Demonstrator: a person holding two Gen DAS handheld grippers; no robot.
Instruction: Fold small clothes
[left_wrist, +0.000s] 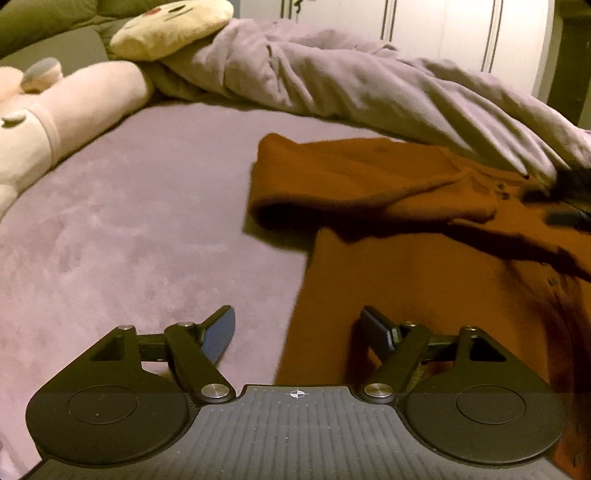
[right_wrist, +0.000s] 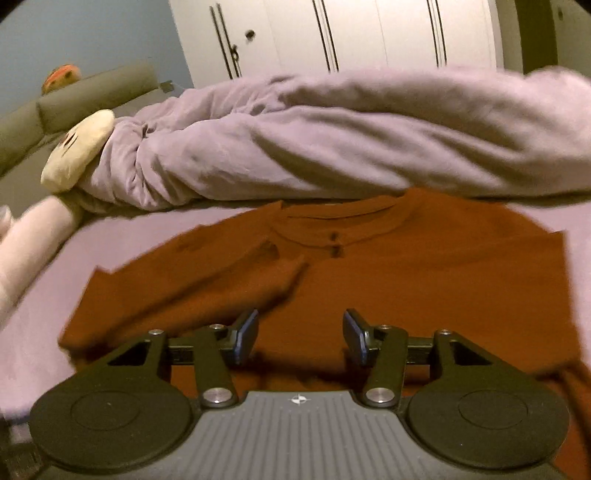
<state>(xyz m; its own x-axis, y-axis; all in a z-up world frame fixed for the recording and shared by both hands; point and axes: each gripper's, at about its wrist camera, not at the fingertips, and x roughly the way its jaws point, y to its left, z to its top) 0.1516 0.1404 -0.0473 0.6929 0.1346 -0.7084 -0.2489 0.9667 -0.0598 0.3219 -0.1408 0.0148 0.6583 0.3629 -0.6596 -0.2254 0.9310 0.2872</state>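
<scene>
Much of both views was soft with blur, and the right side of the left wrist view broke into dark smears where a black shape (left_wrist: 570, 184) could not be made out against the cloth. The rust-orange knit shirt with a round neckline and two small dark buttons (right_wrist: 369, 280) ran out of frame at the lower right in both views, so its hem went unseen. It lay face up on the mauve, velvety bed cover (left_wrist: 122, 229), with one sleeve folded inward across the chest ahead and to the left of the right gripper (right_wrist: 300, 336).

Beyond the shirt, a crumpled lilac duvet (right_wrist: 332, 147) bunched in thick rolls. To the far left sat a pale pink plush toy (left_wrist: 74, 99) and a cream round cushion with a stitched face (left_wrist: 173, 29), both cut by the frame edge. White wardrobe doors with dark vertical handles (right_wrist: 332, 33) stood behind.

The left gripper (left_wrist: 297, 328) had its jaws spread wide and empty, straddling the shirt's left edge: one finger over the bed cover, the other over orange fabric. The right gripper's jaws stood partly apart above the shirt's front, with nothing clamped; whether the tips touched the cloth could not be told.
</scene>
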